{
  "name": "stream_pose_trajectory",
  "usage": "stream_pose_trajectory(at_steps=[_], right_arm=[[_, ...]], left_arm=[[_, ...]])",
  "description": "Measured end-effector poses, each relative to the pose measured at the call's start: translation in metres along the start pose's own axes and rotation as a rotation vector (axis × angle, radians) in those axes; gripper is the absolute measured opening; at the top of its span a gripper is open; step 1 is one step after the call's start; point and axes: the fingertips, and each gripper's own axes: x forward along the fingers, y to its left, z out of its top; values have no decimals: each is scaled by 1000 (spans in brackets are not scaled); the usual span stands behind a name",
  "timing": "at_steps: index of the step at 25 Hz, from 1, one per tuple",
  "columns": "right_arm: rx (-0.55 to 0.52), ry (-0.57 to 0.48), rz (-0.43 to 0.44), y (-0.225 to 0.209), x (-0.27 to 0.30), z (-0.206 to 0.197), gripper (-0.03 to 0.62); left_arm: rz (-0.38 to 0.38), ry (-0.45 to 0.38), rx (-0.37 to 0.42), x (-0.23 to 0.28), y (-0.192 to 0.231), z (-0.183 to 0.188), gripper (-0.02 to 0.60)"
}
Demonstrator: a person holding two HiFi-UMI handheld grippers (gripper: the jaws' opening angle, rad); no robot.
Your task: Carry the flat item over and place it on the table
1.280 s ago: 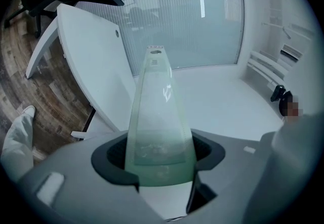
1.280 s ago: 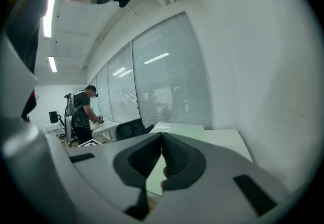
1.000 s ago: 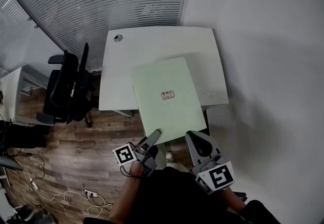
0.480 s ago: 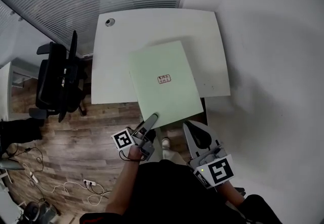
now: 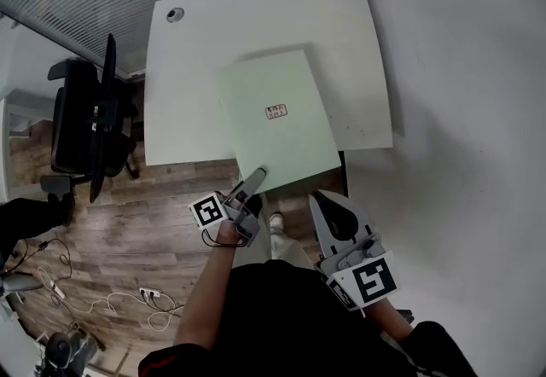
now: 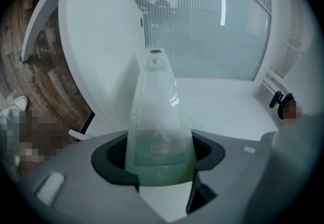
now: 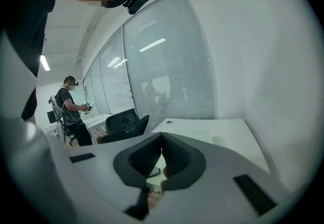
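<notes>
Table: white top (image 5: pixel 188 68) set into the wall corner, bare except for a small round cable port (image 5: pixel 175 14) at its far left.
Office chair: black (image 5: pixel 85 124), parked just off the table's left edge, apart from it.
Flat item: pale green sheet-like board (image 5: pixel 294 149), skewed over the near right part of the table; its near corner overhangs the table's front edge.
Label: small printed tag (image 5: pixel 276 112) near the item's centre; the text is too small to read.
Left gripper: (image 5: pixel 254 176) clamped on the item's near corner, with the green edge sandwiched between the pads.
Right gripper: (image 5: pixel 331 206) jaw tips together, nothing between them, held low beside the body and clear of the item.
Risk 1: a single-corner grip probably lets the board sag or pivot, so the far edge may catch the tabletop.
Risk 2: release with this much overhang could tip the item off the front edge onto the floor.
Not determinable: whether the item's underside already touches the table; a shadow at its far edge suggests a gap.
Hidden: the table's legs and the item's lower face.
</notes>
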Motion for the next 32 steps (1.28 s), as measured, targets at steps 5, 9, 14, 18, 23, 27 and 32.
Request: stream_pose_trajectory(at_steps=[5, 9, 14, 18, 23, 27, 32], right_arm=[[6, 10, -9, -2, 11, 0, -2], [11, 17, -16, -4, 18, 0, -2], [17, 30, -18, -4, 21, -4, -2], [20, 38, -14, -3, 23, -7, -2], [22, 44, -8, -2, 26, -9, -2], [27, 46, -12, -3, 25, -9, -2], [29, 51, -14, -4, 23, -10, -2]], left_arm=[[23, 4, -23, 0, 19, 10, 281], [11, -3, -23, 0, 28, 17, 281], [15, -13, -19, 1, 41, 20, 281], [6, -13, -23, 2, 46, 19, 281], [-4, -11, -33, 2, 58, 19, 281], [3, -1, -23, 0, 63, 19, 281], [-1, -14, -24, 1, 71, 21, 281]])
